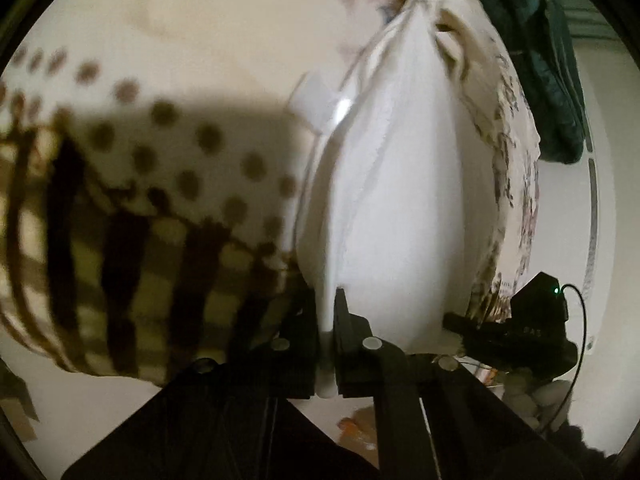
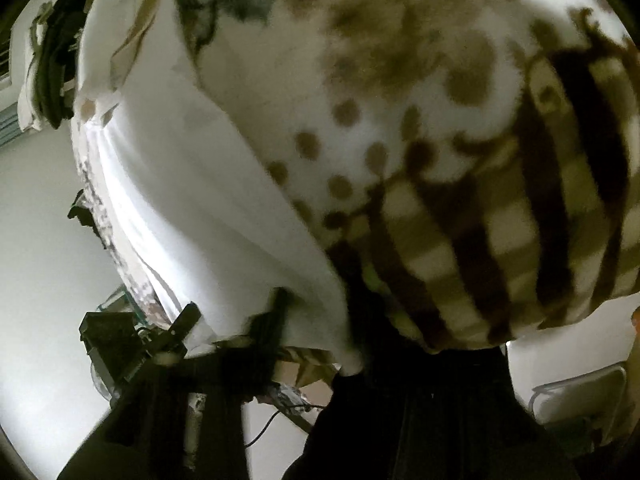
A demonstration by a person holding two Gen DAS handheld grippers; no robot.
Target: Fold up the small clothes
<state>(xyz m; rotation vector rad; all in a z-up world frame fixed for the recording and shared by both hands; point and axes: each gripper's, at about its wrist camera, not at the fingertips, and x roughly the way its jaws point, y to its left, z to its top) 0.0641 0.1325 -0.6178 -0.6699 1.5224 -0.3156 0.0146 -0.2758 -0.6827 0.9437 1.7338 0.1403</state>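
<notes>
Left gripper (image 1: 329,316): jaws pinched together on a thin edge of the white garment (image 1: 392,208), which rises straight ahead of the fingers, lifted off the surface. Risk of that narrow bite slipping out under any tug.

Right gripper (image 2: 316,320): garment draped over its fingers, grip impossible to judge. Just right of the tool, a spotted and striped blanket (image 2: 460,160). Risk of catching blanket along with cloth; risk of uneven fold from blur-fast motion.

No legible text, label, brand or number anywhere in view.
</notes>
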